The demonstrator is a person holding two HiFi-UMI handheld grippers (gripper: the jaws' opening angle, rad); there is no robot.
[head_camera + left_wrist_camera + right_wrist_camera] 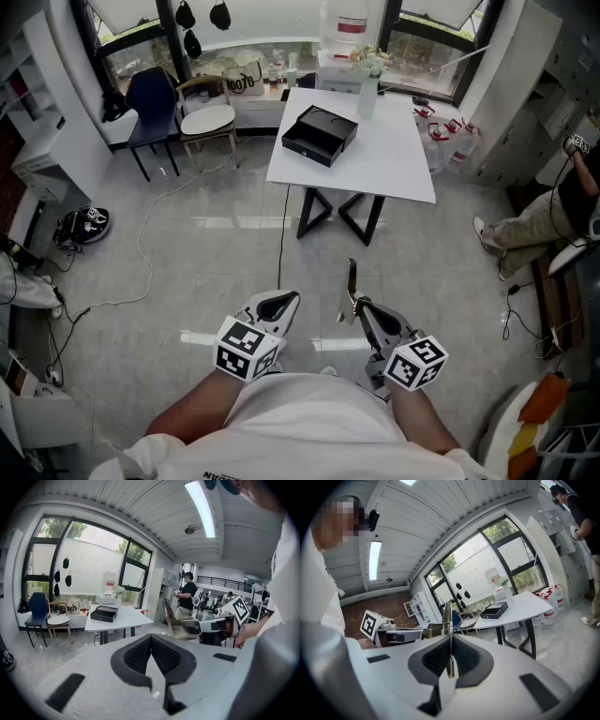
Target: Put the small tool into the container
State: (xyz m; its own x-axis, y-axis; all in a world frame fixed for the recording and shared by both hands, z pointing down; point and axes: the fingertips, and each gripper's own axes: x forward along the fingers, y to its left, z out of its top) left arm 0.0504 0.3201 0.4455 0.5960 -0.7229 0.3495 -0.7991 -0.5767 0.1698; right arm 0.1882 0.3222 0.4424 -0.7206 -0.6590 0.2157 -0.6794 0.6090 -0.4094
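Jaws of right gripper [450, 654] pinched together on the small tool [447, 617], a thin metal strip standing up out of the pads. Left gripper [152, 654] jaws closed, nothing between them. Both held close in front of the person's body.

Container [320, 134], an open black box, sits on the white table [398, 173], well apart across the room. Judged: pickup done; carry to table and drop into box left.

Floor [187, 272] pale glossy tile, cables trailing. Big windows behind table; blue chair [150, 103], flower vase [367, 84], another person [534, 220] seated at right edge.
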